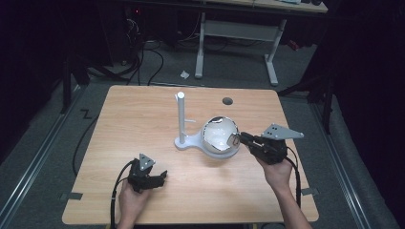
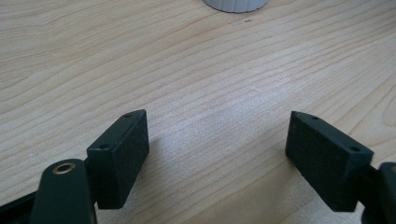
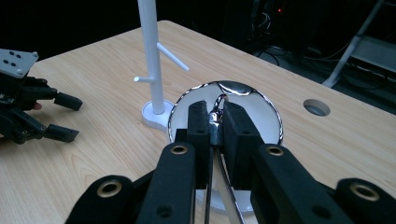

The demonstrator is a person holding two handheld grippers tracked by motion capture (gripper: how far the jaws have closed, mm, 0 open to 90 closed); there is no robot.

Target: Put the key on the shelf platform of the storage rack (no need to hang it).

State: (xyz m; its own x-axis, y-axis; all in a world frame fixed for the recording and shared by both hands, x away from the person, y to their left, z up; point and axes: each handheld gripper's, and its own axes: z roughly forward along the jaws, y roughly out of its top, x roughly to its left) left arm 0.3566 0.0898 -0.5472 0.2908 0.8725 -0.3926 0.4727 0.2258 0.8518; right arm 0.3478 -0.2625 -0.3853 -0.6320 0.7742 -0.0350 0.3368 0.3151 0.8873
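Note:
A shiny metal cup [image 1: 219, 138] hangs tipped on its side just above the table, right beside the base of a white peg stand [image 1: 181, 119]. My right gripper [image 1: 243, 139] holds it from the right. In the right gripper view my right gripper [image 3: 215, 109] is shut on the cup's thin metal handle [image 3: 215, 128], and the cup's rim [image 3: 273, 116] curves behind the jaws. The stand [image 3: 152, 60] rises past it, with two short pegs. My left gripper [image 1: 162, 177] rests low at the table's front left, open, with bare wood between its jaws [image 2: 217, 135].
The wooden table [image 1: 143, 109] has a round cable hole [image 1: 227, 100] near its far edge. The stand's white base [image 2: 236, 3] lies ahead of my left gripper. My left gripper [image 3: 65, 116] appears at the left of the right gripper view. A desk frame and cables stand on the floor beyond.

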